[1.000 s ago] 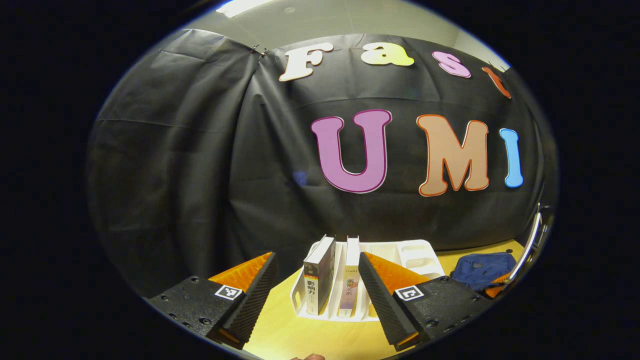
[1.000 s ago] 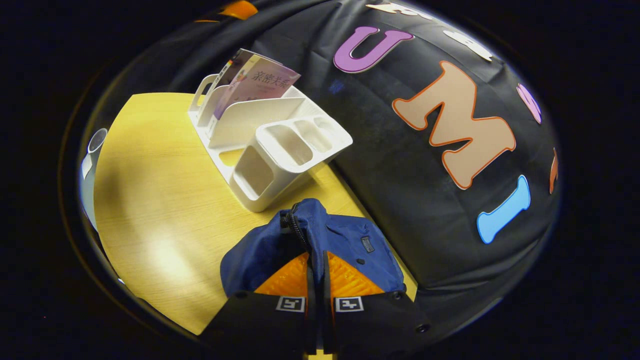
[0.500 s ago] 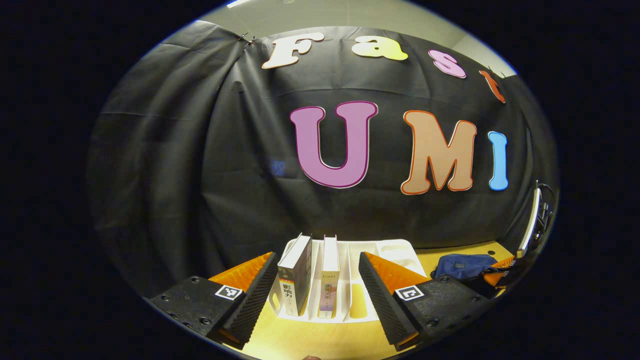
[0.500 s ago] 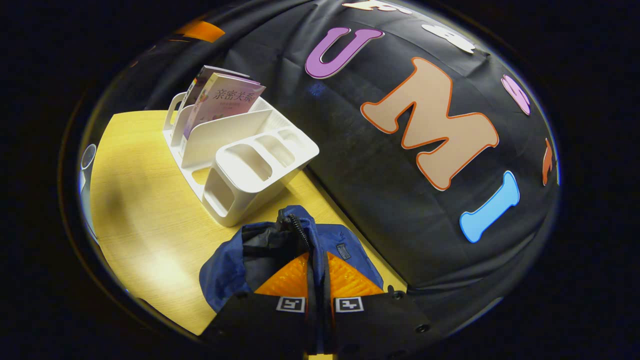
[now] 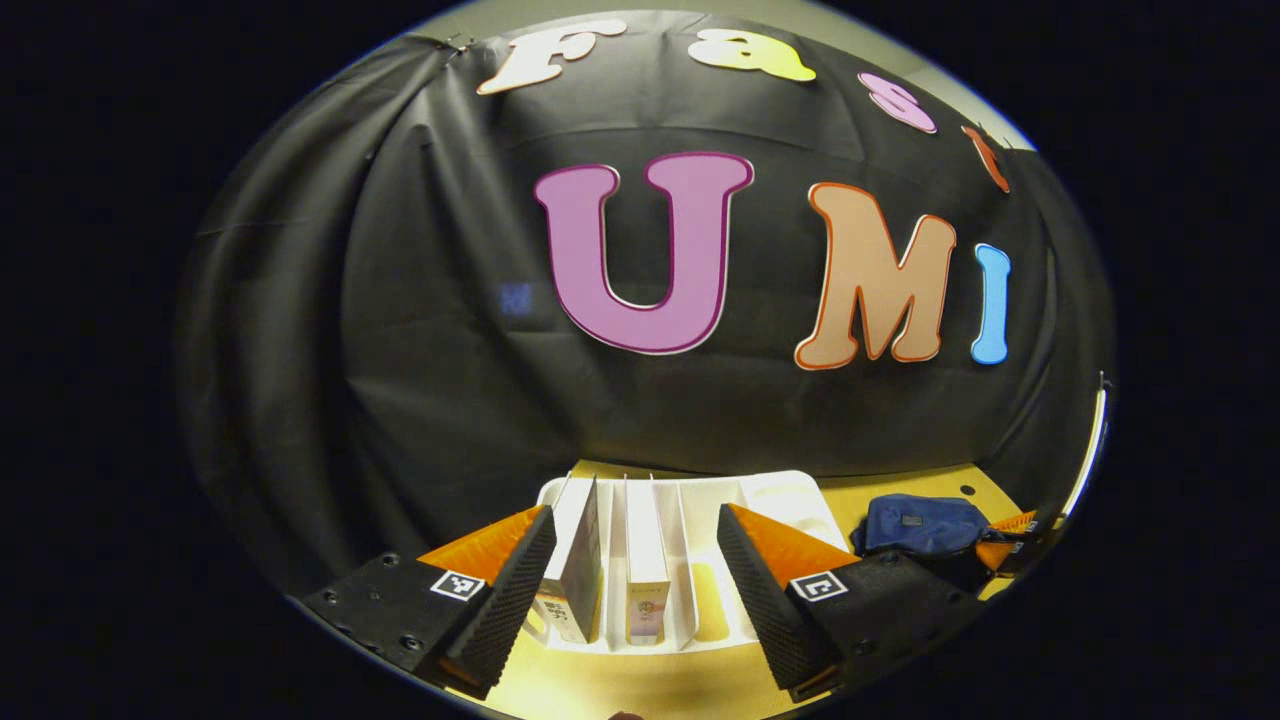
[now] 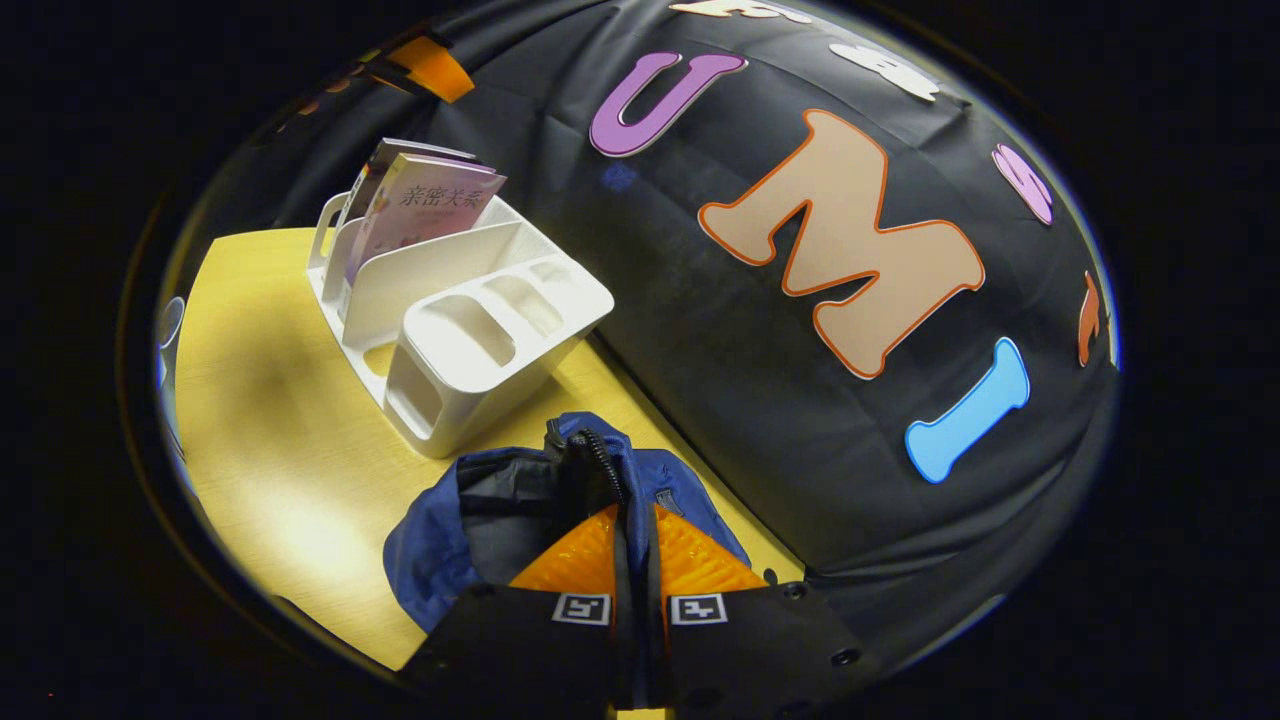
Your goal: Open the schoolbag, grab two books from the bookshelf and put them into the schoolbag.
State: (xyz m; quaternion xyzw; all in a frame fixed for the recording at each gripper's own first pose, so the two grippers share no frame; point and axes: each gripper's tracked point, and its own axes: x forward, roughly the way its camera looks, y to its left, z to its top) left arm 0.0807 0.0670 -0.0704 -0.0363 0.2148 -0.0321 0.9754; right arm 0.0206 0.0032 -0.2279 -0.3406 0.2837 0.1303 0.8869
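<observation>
Right now left gripper (image 5: 635,580) is level at the white bookshelf (image 5: 700,560), jaws wide apart either side of two upright books (image 5: 610,560). Right gripper (image 6: 633,560) tilts down, jaws pinched together on the blue schoolbag (image 6: 450,520) zipper edge, bag on the table (image 6: 270,420) beside the shelf.

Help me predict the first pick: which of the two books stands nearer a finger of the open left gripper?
The thicker book, outermost in the bookshelf, beside one finger of the left gripper; the thinner book stands mid-gap.

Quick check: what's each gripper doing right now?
Left gripper: open, astride two books.
Right gripper: shut on the bag's zipper edge.
</observation>
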